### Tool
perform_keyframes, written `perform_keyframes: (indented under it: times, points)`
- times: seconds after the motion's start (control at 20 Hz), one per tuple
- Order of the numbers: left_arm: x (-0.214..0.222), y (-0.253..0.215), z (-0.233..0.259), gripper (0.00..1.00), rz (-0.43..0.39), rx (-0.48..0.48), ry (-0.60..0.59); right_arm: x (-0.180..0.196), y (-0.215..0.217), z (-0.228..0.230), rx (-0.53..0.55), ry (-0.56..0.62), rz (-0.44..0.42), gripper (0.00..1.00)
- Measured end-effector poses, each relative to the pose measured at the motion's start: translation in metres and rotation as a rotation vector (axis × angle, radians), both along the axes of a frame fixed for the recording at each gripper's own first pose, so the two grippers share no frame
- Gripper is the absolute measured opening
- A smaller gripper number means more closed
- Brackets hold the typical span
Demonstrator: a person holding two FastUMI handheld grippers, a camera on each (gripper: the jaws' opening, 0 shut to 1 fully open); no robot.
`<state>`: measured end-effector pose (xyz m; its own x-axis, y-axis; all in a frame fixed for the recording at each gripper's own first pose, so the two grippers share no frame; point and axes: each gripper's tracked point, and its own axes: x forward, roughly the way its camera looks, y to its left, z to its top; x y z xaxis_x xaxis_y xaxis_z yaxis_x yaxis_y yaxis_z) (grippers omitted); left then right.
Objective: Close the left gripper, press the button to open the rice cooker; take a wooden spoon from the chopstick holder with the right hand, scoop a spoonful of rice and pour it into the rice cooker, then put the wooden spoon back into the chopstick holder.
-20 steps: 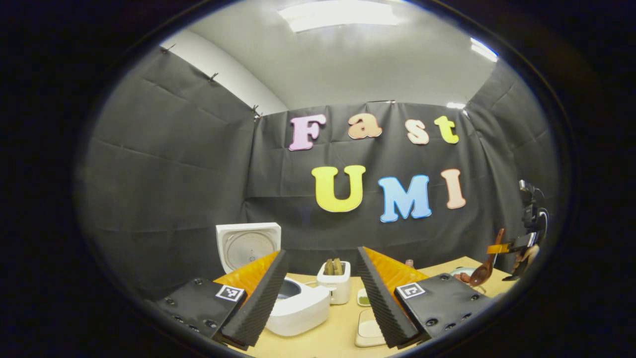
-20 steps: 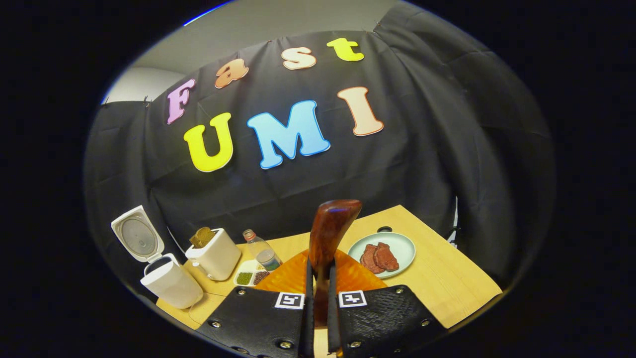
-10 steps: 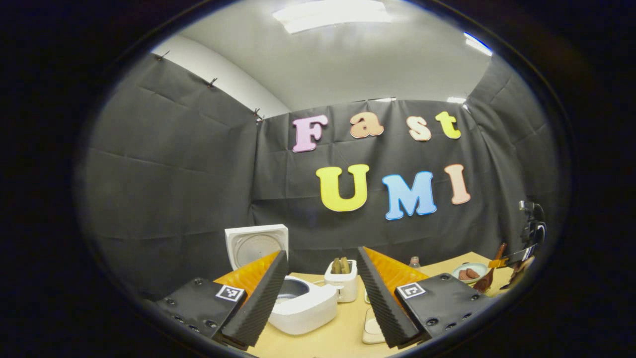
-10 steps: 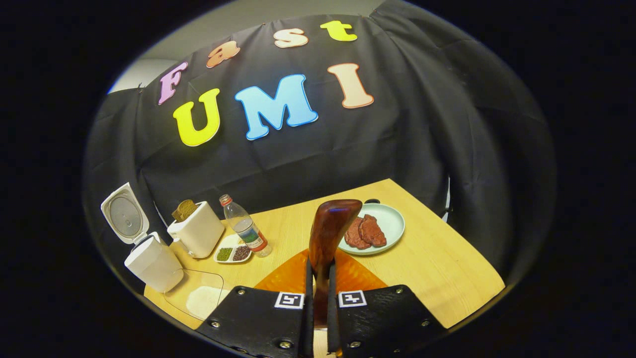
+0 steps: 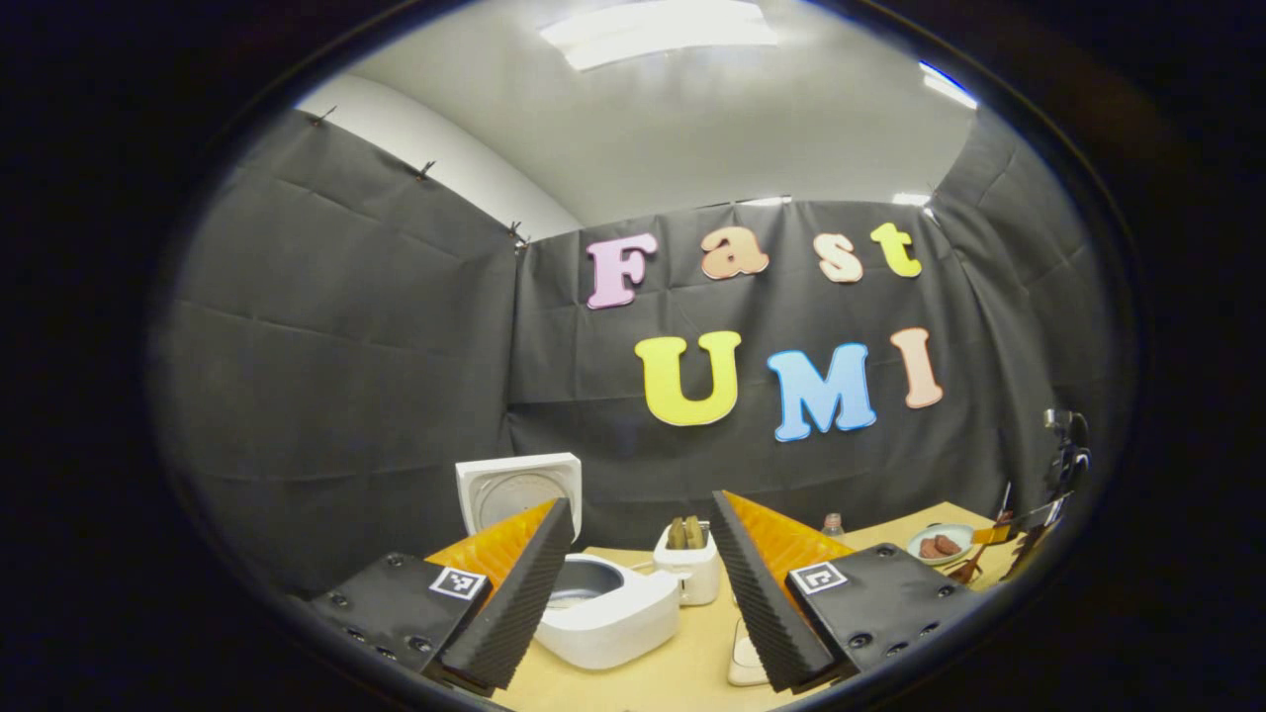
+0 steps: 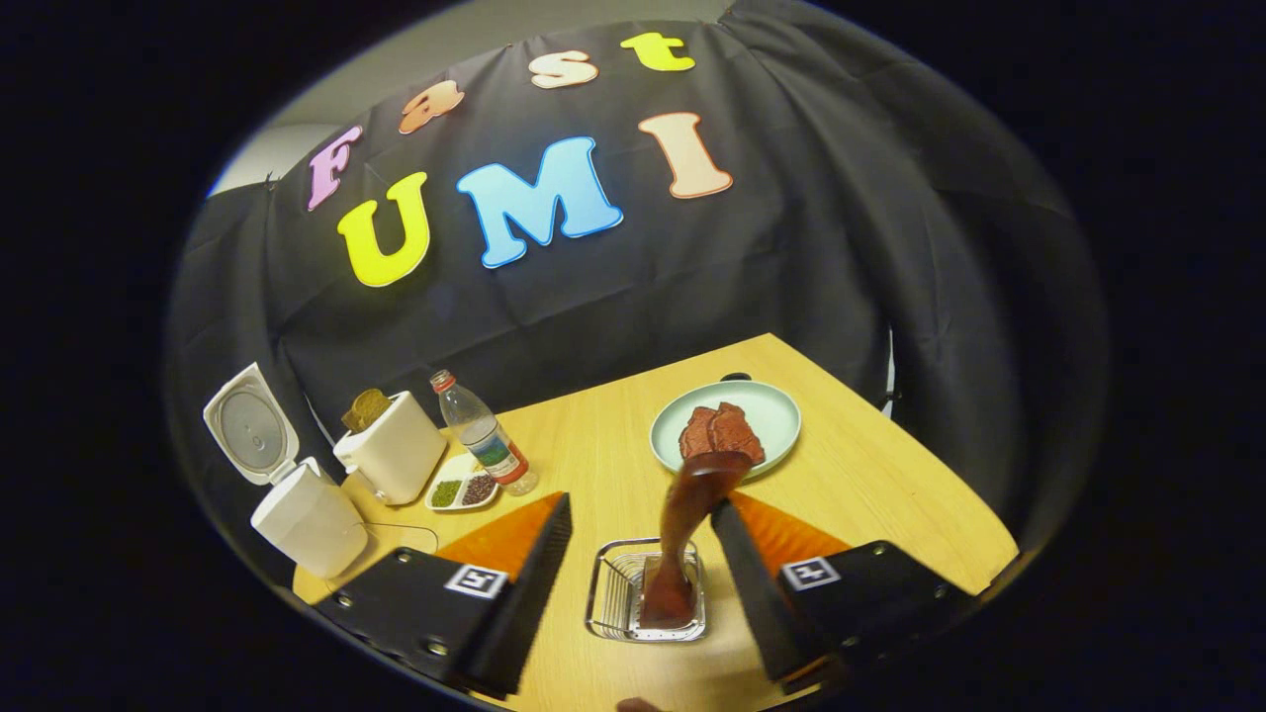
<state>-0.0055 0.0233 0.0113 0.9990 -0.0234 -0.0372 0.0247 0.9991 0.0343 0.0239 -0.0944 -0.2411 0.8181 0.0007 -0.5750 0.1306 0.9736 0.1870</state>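
Note:
The wooden spoon [image 6: 692, 524] stands in the wire chopstick holder [image 6: 618, 598], bowl end up, leaning toward the plate. My right gripper [image 6: 642, 504] is open around it, and neither finger touches it. The white rice cooker [image 6: 307, 514] sits at the table's left with its lid [image 6: 247, 430] raised. In the left gripper view the rice cooker [image 5: 603, 613] lies just beyond my open left gripper [image 5: 641, 501], which holds nothing. The right gripper [image 5: 1039, 514] appears far off at the right edge. A tray of rice [image 5: 747, 658] peeks out between the left gripper's fingers.
A white toaster [image 6: 391, 455] with bread, a water bottle [image 6: 485, 445] and a small dish of beans [image 6: 463, 491] stand right of the cooker. A green plate [image 6: 771, 405] with meat sits at the back right. The black cloth wall closes in the wooden table [image 6: 890, 504].
My right gripper has opened and let go of the spoon, which now stands in the wire holder. The left gripper stayed open and drifted only slightly.

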Motion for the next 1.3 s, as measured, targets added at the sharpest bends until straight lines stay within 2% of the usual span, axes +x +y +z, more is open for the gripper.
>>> perform_keyframes:
  times: [0.05,0.25,0.4,0.6,0.7,0.8,0.85,1.05,1.1,1.3]
  points:
    - [0.002,0.001,-0.001,0.95,0.002,-0.002,0.001,0.002,-0.004,0.006,-0.041,-0.018,-0.005,0.99]
    - [0.019,0.019,-0.011,0.93,0.053,0.015,0.025,0.001,-0.013,0.054,-0.149,-0.132,-0.023,0.99]
    - [0.039,0.029,-0.016,0.96,0.074,0.035,0.051,-0.003,-0.008,0.088,-0.160,-0.196,-0.012,0.99]
    - [0.072,0.057,-0.011,0.92,0.109,0.071,0.041,-0.015,-0.003,0.123,-0.163,-0.260,-0.024,0.99]
    - [0.094,0.076,-0.010,0.95,0.130,0.062,0.040,-0.023,-0.002,0.135,-0.177,-0.275,-0.036,0.99]
    - [0.120,0.102,-0.005,0.95,0.164,0.055,0.030,-0.030,-0.002,0.143,-0.193,-0.281,-0.048,0.99]
    - [0.134,0.113,-0.001,0.95,0.176,0.047,0.025,-0.034,-0.001,0.145,-0.201,-0.278,-0.055,0.95]
    - [0.186,0.149,0.012,0.99,0.190,0.023,0.007,-0.044,0.006,0.154,-0.224,-0.288,-0.079,0.99]
    - [0.199,0.155,0.014,0.95,0.188,0.027,0.005,-0.046,0.009,0.154,-0.231,-0.289,-0.080,0.99]
    - [0.247,0.178,0.014,0.96,0.200,0.030,-0.001,-0.056,0.018,0.150,-0.261,-0.274,-0.092,0.99]
